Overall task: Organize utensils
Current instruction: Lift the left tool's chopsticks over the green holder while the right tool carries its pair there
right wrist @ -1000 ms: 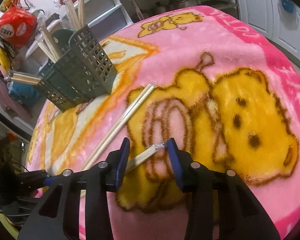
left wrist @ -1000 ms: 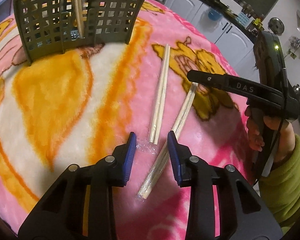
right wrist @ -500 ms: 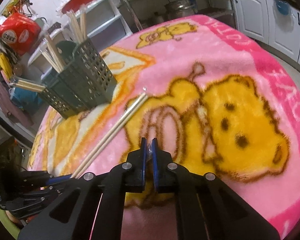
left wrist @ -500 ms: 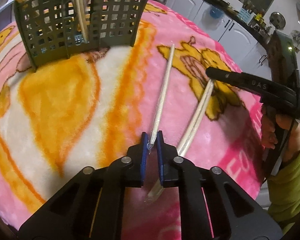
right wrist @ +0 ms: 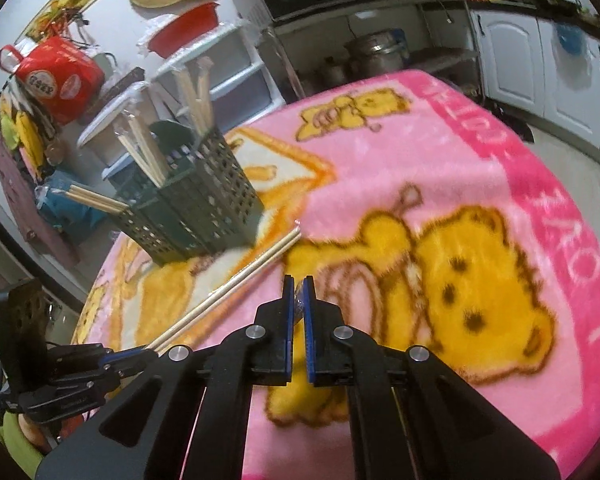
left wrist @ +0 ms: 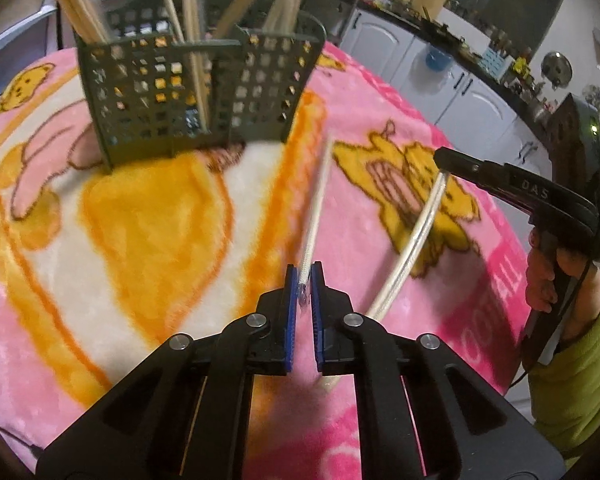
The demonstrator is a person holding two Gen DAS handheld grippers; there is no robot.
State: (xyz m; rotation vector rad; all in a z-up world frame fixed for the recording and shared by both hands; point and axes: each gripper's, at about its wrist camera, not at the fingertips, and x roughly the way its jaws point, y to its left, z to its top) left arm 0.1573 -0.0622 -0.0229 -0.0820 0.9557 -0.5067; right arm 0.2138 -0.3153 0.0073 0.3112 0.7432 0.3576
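My left gripper is shut on the near end of a plastic-wrapped pair of chopsticks, which slants up off the pink bear blanket toward the dark green perforated utensil basket. Several chopsticks stand in that basket. My right gripper is shut on the end of a second wrapped pair; in the right wrist view only a bit of wrapper shows between its pads. The left wrist view shows the right gripper at the right. In the right wrist view, the left gripper holds its pair near the basket.
The blanket covers a round table whose edge drops off toward white kitchen cabinets. A hand in a green sleeve holds the right gripper. Shelves and a red bag stand behind the basket.
Both grippers went from open around the chopstick ends to shut on them. Both have since risen, lifting the two wrapped pairs off the blanket.
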